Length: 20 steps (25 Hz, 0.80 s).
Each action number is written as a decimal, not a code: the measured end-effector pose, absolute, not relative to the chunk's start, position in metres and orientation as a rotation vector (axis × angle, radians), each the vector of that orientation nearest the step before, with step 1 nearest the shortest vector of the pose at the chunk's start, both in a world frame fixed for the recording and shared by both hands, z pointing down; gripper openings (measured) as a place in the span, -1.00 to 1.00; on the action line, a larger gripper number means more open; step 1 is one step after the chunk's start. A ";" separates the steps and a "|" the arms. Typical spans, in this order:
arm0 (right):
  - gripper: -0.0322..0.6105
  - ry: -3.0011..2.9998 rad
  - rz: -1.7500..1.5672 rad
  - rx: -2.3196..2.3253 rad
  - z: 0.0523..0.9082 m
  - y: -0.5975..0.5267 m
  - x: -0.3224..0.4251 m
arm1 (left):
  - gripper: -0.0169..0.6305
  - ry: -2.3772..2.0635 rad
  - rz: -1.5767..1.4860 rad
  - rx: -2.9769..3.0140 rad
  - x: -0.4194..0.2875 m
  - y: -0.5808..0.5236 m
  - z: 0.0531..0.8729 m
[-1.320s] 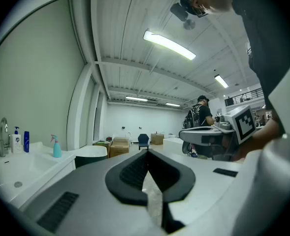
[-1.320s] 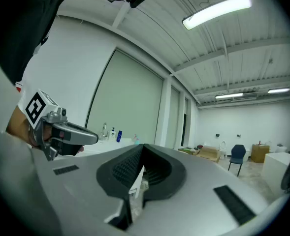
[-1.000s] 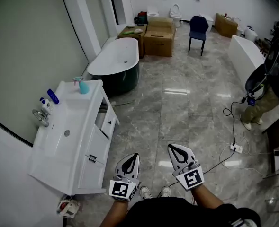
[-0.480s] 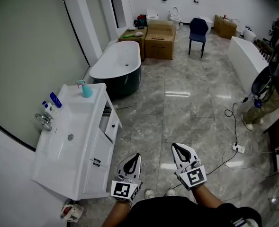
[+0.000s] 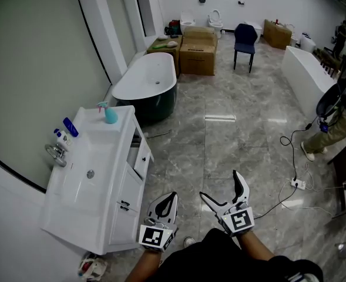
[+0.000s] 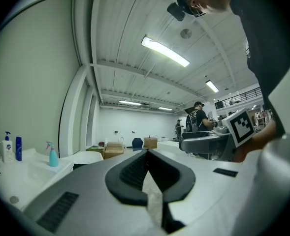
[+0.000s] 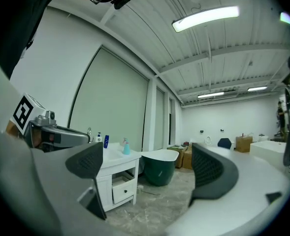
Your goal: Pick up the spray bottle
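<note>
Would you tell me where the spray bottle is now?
Head view, left side: the spray bottle stands on the far end of the white vanity, near the bathtub.

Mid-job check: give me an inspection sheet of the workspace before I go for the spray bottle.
Surface: white vanity top; one drawer stands open.
Job's things: teal spray bottle upright at the vanity's far end, untouched.
Clutter: blue bottle and pump bottle by the tap.
Grippers: left gripper shut, empty; right gripper has just been opening, nothing between its jaws.
Cables: cable and power strip on the floor, right.
Surroundings: bathtub, cardboard boxes, chair, person.
</note>
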State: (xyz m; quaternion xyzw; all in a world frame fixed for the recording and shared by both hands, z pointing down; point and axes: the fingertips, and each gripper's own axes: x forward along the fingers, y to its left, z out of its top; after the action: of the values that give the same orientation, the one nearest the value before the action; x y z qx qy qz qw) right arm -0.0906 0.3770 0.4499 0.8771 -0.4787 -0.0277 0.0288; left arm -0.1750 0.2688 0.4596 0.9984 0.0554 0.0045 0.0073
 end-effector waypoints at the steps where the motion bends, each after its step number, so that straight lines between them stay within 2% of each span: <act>1: 0.80 -1.472 -0.081 2.711 0.451 0.374 -0.090 | -0.96 0.173 0.013 3.121 -0.175 0.266 0.460; 5: 0.92 -1.466 -0.085 2.706 0.453 0.367 -0.088 | -0.96 0.158 0.021 3.111 -0.176 0.256 0.465; 20: 0.92 -1.540 -0.095 2.680 0.455 0.315 -0.001 | -0.96 0.106 0.045 3.124 -0.092 0.205 0.471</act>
State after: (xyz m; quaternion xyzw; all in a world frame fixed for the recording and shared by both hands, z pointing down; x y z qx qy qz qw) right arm -0.0007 0.3149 0.4552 0.8664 -0.4978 -0.0307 0.0247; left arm -0.0917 0.2048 0.4709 0.9993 0.0338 0.0143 0.0078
